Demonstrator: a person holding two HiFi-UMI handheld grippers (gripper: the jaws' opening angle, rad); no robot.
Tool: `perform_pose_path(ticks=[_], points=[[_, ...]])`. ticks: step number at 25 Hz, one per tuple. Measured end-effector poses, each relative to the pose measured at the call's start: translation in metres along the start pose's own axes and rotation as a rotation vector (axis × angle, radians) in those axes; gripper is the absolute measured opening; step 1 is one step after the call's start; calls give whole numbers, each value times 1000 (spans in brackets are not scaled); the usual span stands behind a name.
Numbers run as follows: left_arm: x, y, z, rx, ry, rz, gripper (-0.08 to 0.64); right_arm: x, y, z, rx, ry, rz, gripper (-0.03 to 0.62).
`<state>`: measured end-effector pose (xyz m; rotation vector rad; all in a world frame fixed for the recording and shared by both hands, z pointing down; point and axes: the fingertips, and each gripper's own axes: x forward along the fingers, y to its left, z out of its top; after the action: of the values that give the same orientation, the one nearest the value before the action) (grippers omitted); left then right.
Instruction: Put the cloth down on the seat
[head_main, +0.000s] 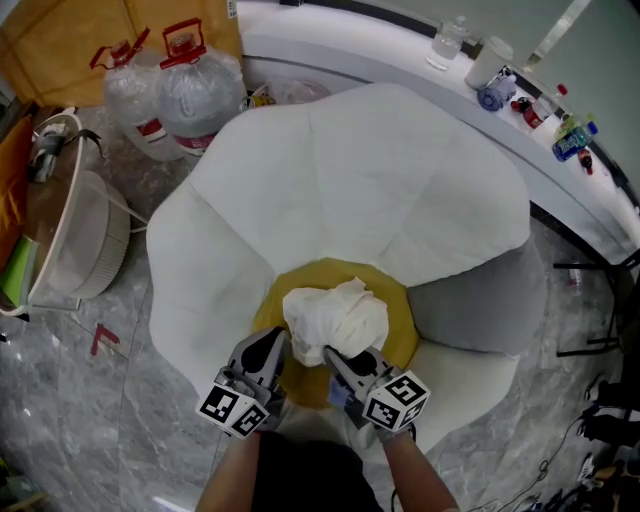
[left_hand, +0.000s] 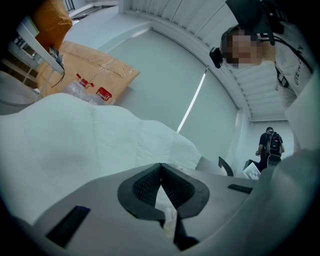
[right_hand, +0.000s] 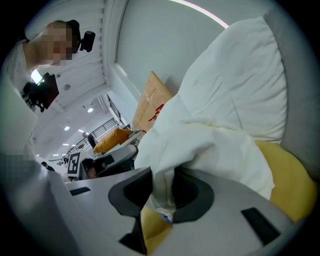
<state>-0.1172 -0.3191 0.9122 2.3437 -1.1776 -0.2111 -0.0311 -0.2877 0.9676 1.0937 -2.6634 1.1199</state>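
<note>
Left gripper: jaws all but together, tips meeting. A thin fold of the white cloth is pinched low between the pads, seen in the left gripper view.

Right gripper: jaws partly apart, closed on a thicker bunch of the same cloth. In the right gripper view the fabric fills the gap between the pads and hangs a little below them.

Surface: round yellow seat of a white petal-backed chair. A grey cushion lies against the chair's right side. The yellow pad also shows under and beside the right jaws.

Room: grey marbled floor. Two large water bottles with red handles stand behind the chair, with a cardboard box at the far left. A curved white counter carries small bottles.

Cloth position: crumpled in a heap over the front-middle of the seat, just ahead of both grippers. Its near edge is caught in both sets of jaws, left at the lower left corner and right at the lower right. Cannot tell whether its full weight rests on the seat.
</note>
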Motion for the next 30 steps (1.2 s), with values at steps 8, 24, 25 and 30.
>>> perform_pose_path(ticks=[8,24,25,30], points=[[3,5,-3,2,8,-7,14,3,-5,-3,-10,7,-24,114],[-15,-17,1,-24,59,-11,14,-28,-2,15,-2,-4,-149,216],[-15,-19,3,-22,60,-13,14,-31,-2,17,2,-8,-155,216],[-18,-32,19,-22,53,-10,14,-43,5,32,21,-24,-165,216]])
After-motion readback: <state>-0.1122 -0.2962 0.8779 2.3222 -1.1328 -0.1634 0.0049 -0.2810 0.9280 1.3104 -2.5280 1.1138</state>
